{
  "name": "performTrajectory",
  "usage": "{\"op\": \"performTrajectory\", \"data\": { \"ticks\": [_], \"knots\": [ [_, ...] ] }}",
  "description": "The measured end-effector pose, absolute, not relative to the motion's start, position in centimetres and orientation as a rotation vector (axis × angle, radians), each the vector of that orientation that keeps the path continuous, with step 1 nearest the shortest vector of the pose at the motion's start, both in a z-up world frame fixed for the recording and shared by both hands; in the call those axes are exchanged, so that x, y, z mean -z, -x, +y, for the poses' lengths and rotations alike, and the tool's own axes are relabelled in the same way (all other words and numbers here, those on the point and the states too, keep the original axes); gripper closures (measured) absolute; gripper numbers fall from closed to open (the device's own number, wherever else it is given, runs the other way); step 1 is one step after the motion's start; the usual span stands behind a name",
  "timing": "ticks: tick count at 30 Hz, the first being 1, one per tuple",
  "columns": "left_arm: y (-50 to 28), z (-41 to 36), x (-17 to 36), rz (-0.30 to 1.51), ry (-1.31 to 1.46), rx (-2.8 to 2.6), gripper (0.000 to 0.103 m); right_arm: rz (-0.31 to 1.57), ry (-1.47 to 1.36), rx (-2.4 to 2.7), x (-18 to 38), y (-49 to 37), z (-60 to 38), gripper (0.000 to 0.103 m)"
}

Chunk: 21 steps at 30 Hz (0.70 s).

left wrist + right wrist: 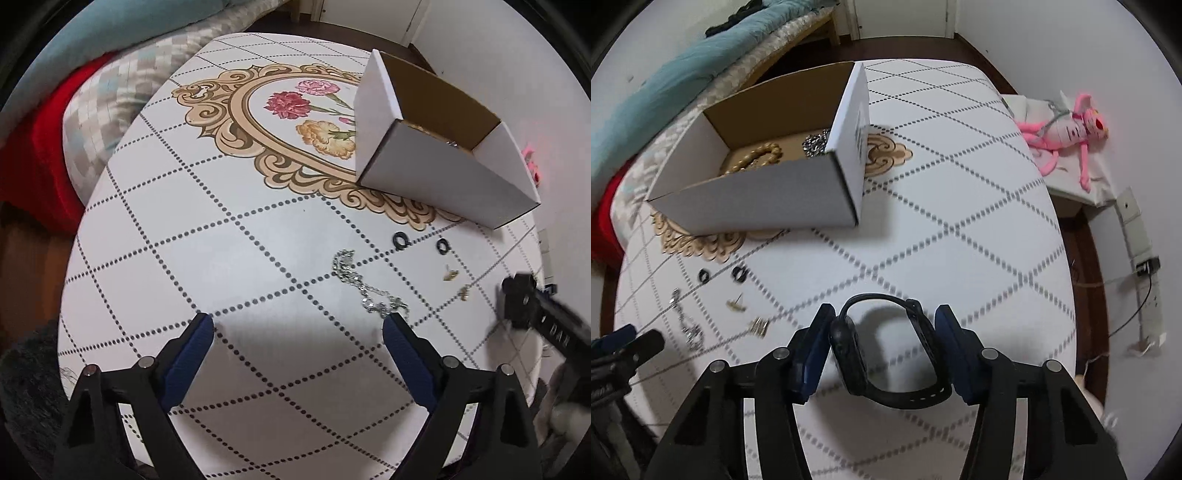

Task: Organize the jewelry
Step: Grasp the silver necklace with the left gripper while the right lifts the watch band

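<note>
My right gripper (884, 314) is shut on a black watch (886, 354), held above the white table (960, 221). An open white cardboard box (768, 199) stands at the back left, holding a beaded bracelet (757, 157) and a silver chain (814, 144). On the table lie two black rings (401, 239) (443, 245), a silver chain necklace (364, 284) and two small gold earrings (451, 275) (463, 292). My left gripper (299, 325) is open and empty, just left of the necklace. The box (436, 177) lies beyond it. The right gripper (524, 302) shows blurred at the right edge.
A bed with teal and checked bedding (122, 74) and a red cloth (33, 158) lies left of the table. A pink plush toy (1067, 133) lies on a low surface to the right. A power strip (1145, 258) lies on the floor.
</note>
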<state>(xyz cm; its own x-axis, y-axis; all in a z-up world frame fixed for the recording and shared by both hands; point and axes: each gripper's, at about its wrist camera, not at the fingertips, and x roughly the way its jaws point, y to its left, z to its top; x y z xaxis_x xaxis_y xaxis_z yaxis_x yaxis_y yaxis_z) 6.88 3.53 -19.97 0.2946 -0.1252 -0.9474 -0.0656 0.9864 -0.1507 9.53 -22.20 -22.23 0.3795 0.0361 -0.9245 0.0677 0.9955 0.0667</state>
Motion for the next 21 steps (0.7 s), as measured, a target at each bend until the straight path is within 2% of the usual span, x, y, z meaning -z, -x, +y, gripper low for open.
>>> {"op": "performTrajectory", "data": {
  "ticks": [11,13,16,17,18,21],
  "knots": [
    [-7.1,-1.8,20.8,1.271,0.057,0.122,0.016,1.157,-0.165,0.068,21.8,-6.5,-22.3,0.046],
    [-7.1,-3.0,20.6,1.25,0.002,0.132,0.024,1.159,-0.162,0.077,21.9,-6.5,-22.5,0.046],
    [-6.9,-4.3,20.0,1.212,-0.092,0.145,0.054,1.162,-0.166,0.087,21.9,-6.5,-22.6,0.046],
    [-6.9,-4.4,19.7,1.205,-0.097,0.155,0.08,1.163,-0.168,0.09,21.9,-6.5,-22.7,0.046],
    [-6.9,-4.4,19.5,1.206,-0.099,0.164,0.097,1.164,-0.17,0.093,21.8,-6.5,-22.7,0.046],
    [-7.5,-3.4,19.4,1.216,-0.037,0.194,0.1,1.162,-0.18,0.099,21.8,-6.5,-22.8,0.047]
  ]
}}
